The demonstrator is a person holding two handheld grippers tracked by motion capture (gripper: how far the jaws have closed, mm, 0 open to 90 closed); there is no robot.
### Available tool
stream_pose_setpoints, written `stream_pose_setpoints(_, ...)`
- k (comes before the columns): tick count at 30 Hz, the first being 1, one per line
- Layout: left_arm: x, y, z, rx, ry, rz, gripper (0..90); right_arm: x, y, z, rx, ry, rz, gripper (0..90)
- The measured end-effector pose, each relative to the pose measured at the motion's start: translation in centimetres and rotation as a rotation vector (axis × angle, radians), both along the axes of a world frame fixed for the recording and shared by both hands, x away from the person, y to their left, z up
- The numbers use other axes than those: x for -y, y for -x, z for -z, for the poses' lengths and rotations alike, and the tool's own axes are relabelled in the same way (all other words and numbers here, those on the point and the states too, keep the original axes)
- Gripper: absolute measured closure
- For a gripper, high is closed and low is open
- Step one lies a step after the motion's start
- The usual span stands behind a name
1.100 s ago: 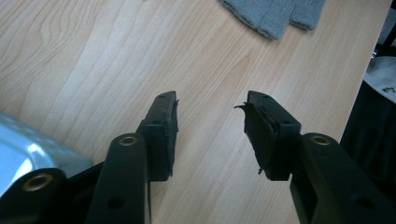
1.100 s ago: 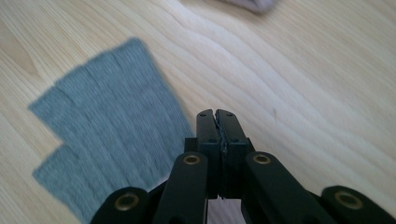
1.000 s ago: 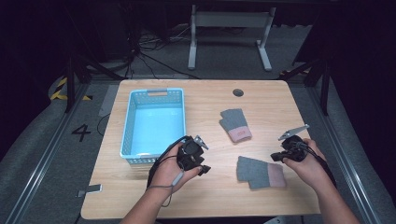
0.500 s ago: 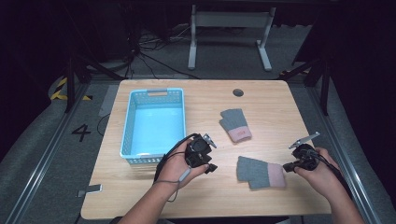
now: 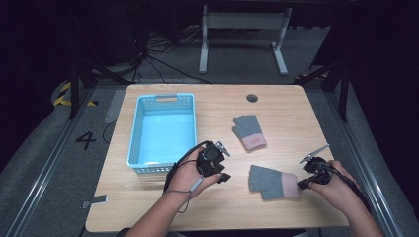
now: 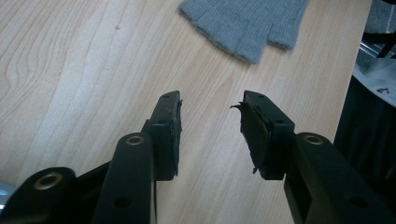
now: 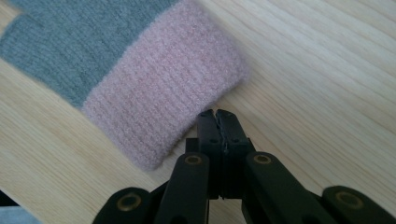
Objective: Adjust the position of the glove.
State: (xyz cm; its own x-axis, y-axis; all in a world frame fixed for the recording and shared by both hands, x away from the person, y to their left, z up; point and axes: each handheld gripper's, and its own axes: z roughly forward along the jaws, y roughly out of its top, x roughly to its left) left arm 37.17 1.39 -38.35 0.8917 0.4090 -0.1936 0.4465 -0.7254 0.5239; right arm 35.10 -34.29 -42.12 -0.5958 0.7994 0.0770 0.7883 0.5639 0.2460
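both gloves lie on the table [image 5: 276, 103], basket [image 5: 163, 129] empty; right tongs [image 7: 218, 114] together, touching near glove [image 5: 273, 181] cuff; left tongs [image 6: 211, 100] apart, empty; far glove [image 5: 249, 131] untouched.

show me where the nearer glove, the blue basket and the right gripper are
nearer glove [image 5: 273, 181]: high view, on its grey palm.
blue basket [image 5: 132, 127]: high view, on its left wall.
right gripper [image 7: 217, 114]: right gripper view, at its closed jaw tips.

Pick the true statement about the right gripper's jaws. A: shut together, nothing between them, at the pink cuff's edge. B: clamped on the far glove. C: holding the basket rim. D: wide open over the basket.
A: in the right gripper view the right gripper has its jaws pressed together, empty, beside the pink cuff of the near glove.
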Motion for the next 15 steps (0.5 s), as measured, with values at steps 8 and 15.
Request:
stream_pose_setpoints(8, -0.8, 0.3, 0.1, -0.001, 0.008, -0.032, 58.4, -2.3, -0.9, 0.3, 0.018, -0.019, -0.064, 90.0)
stream_pose_setpoints(15, -1.6, 0.6, 0.1, 0.002, 0.012, -0.059, 58.3, -3.8, -1.4, 0.3, 0.032, -0.042, -0.102, 90.0)
